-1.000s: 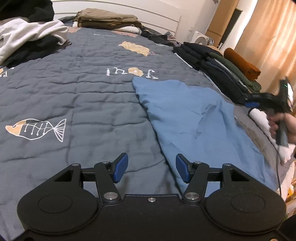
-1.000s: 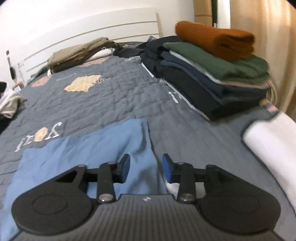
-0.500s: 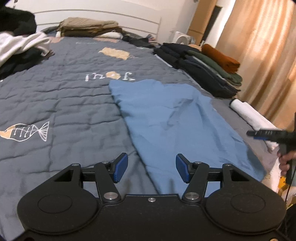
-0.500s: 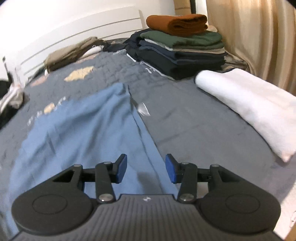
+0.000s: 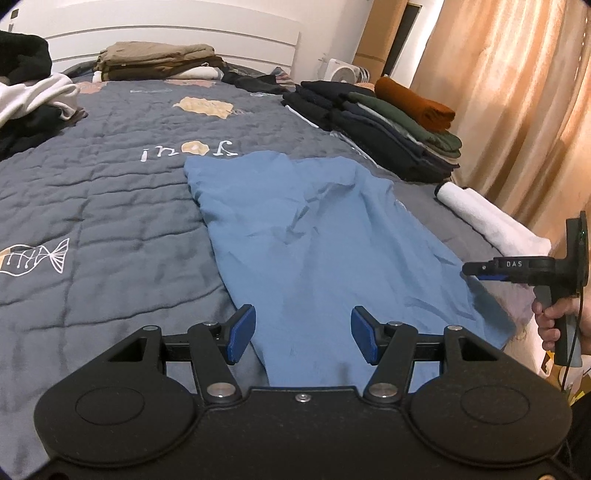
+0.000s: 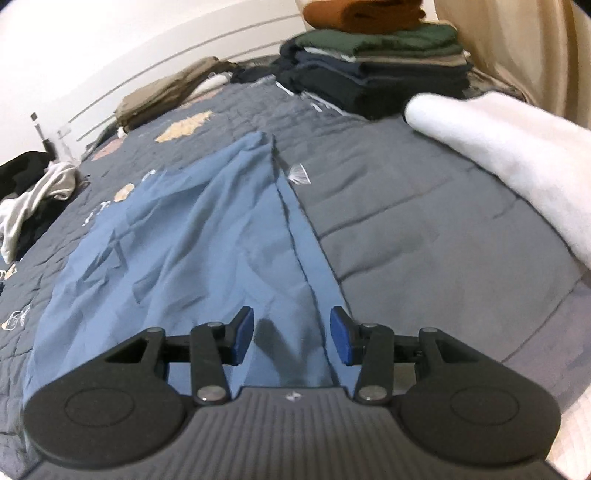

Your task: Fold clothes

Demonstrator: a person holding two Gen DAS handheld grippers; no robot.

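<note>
Your left gripper (image 5: 303, 334) hovers with jaws open over the near edge of the blue garment (image 5: 317, 236) spread on the bed (image 5: 110, 206). Your right gripper (image 6: 291, 336), jaws open too, hangs over its seam.

Blue garment (image 5: 314, 236) flat (wrinkled) on bed

Bed w/ grey quilted cover (image 5: 110, 206), fish & text prints. White slatted headboard (image 5: 177, 37) at far end. Peach curtains (image 5: 517, 92) along one side. White fan (image 5: 341, 75) just past bed corner, near doorway (image 5: 406, 33). White rolled towel (image 6: 498, 147) at quilt edge, curtain side.
</note>
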